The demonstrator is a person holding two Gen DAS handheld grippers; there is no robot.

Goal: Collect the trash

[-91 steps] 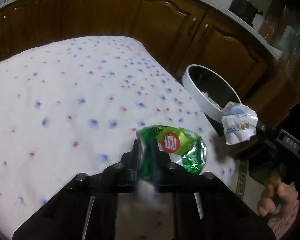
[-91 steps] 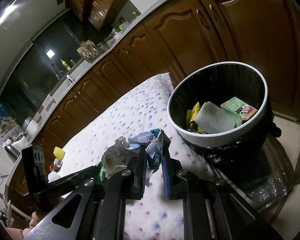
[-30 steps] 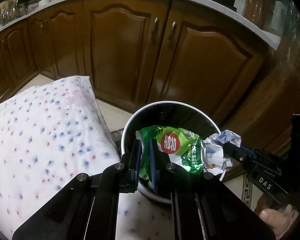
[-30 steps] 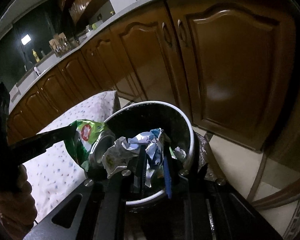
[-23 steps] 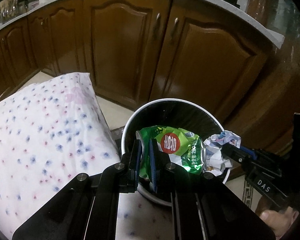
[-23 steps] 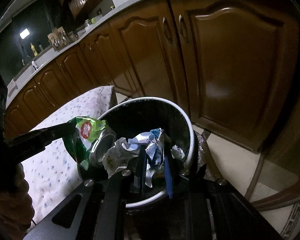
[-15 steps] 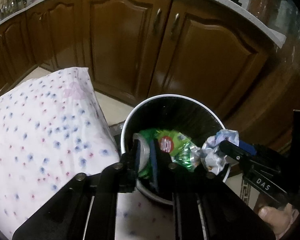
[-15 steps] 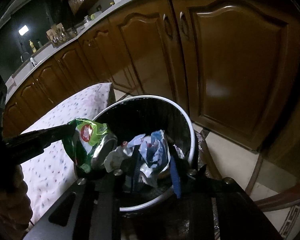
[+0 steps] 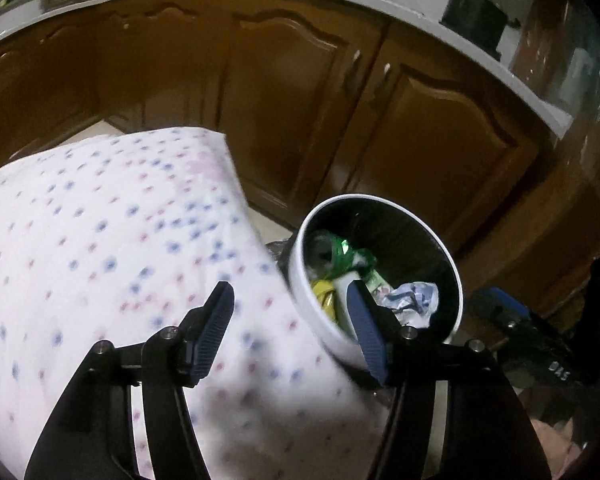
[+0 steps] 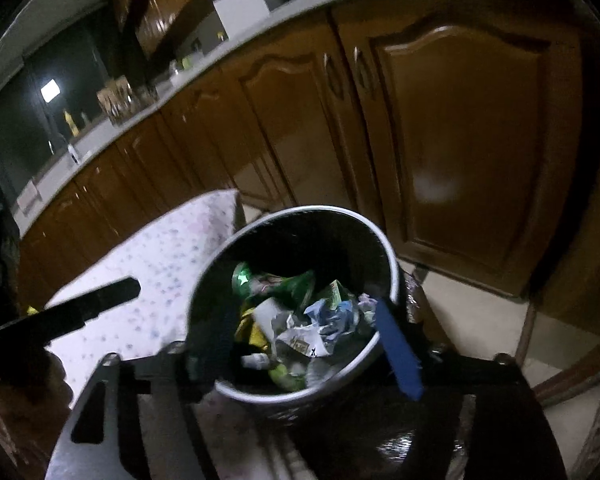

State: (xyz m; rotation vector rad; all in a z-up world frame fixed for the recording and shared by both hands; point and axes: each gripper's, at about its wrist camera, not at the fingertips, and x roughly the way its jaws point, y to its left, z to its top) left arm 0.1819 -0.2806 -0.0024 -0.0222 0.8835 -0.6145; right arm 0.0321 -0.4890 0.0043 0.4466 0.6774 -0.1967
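Observation:
The round white-rimmed trash bin [image 9: 305,276] [image 10: 392,264] stands on the floor beside the table. Inside lie the crushed green can [image 9: 342,254] [image 10: 288,282] and the crumpled white-and-blue wrapper [image 9: 412,300] [image 10: 324,326], on top of other rubbish. My left gripper [image 9: 288,320] hovers over the table's edge and the bin's near rim; its jaws are opening with nothing between them. My right gripper [image 10: 296,332] hangs above the bin's mouth, jaws opening, nothing gripped. The left gripper's finger [image 10: 100,300] shows at the left of the right wrist view.
A table under a white cloth with blue and red dots [image 9: 100,260] [image 10: 156,276] adjoins the bin on the left. Brown wooden cabinets [image 9: 380,120] [image 10: 460,140] under a grey counter rise close behind. A black pot [image 9: 474,20] sits on the counter.
Both grippers have spread their jaws. The green can fell from the left one and the crumpled wrapper from the right one into the bin. The left gripper shifted left toward the table.

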